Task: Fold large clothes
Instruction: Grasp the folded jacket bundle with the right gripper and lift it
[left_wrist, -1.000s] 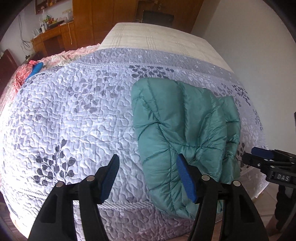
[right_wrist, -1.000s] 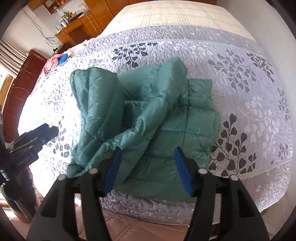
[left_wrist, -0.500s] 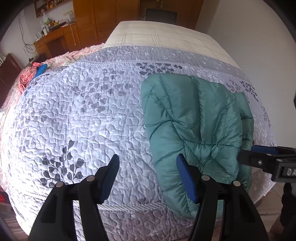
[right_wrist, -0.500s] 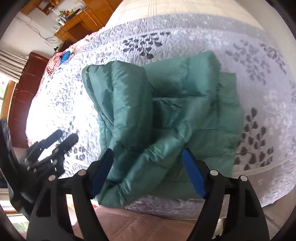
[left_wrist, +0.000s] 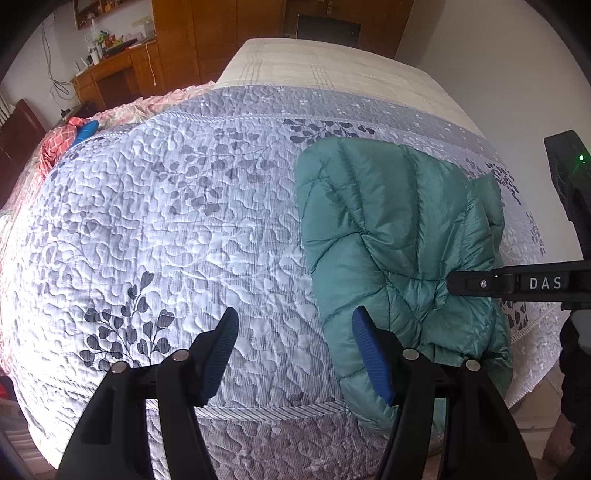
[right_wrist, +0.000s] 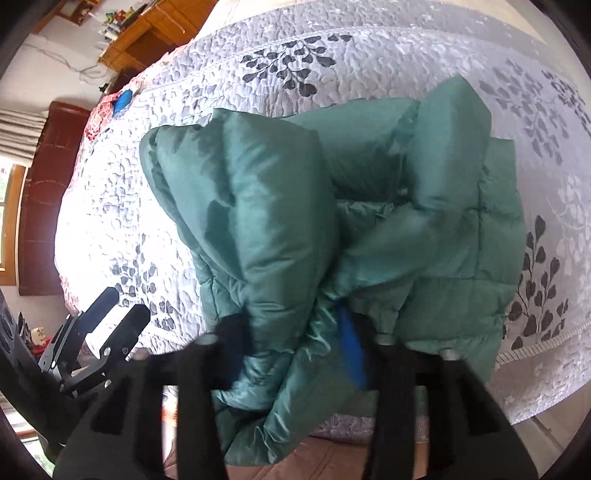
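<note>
Quilted bed (left_wrist: 155, 229): jacket (right_wrist: 369, 229) (green), bunched.

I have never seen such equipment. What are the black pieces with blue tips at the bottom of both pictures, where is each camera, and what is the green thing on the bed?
No robot is here: a person holds one two-finger tool in each hand, and each tool carries a wide-angle camera looking along its fingers. One picture comes from the left tool, which is open above the quilted bedspread with nothing between its fingers. The other comes from the right tool, whose fingers are closing around a fold of the green padded jacket near the bed's edge. The jacket lies crumpled, not yet folded.
</note>
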